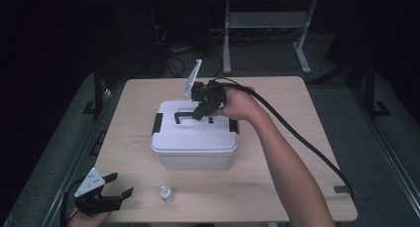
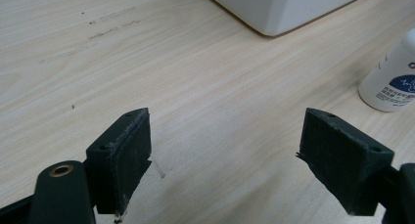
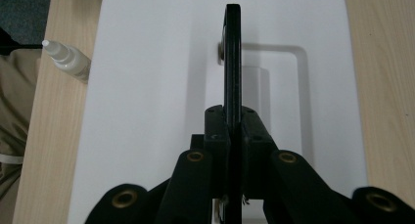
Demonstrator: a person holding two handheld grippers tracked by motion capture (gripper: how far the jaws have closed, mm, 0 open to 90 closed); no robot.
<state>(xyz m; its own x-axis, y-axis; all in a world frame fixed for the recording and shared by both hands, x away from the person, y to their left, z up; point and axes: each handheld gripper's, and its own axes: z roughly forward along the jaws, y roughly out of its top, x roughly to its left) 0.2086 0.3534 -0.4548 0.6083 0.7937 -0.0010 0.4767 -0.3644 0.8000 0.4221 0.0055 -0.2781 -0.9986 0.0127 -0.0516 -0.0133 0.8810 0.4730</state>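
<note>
At the centre of the high view, the right gripper point(image 1: 202, 111) is clamping its jaws tight on the black handle point(image 1: 184, 116) of a white box point(image 1: 194, 138), which is sitting in the middle of the wooden table point(image 1: 297, 138). In the right gripper view the handle point(image 3: 233, 57) is standing upright on edge between the closed pads, raised from its recess in the white lid point(image 3: 147, 87), so the grasp appears made while the lifting or carrying of the box looks yet to come; the box is resting flat on the table and the black latches point(image 1: 157, 123) at its ends appear to be down. At the lower left of the high view the left gripper point(image 1: 118, 185) is idling near the table's edge, its jaws wide apart and holding nothing; its own view is showing bare wood between the pads point(image 2: 128, 155). A small white dropper bottle point(image 1: 166, 194) is standing just right of it, well apart from the box, and is not blocking anything. The thick cable point(image 1: 302, 138) trailing from the right gripper is running across the right side of the table, the one thing likely to drag during a lift.
</note>
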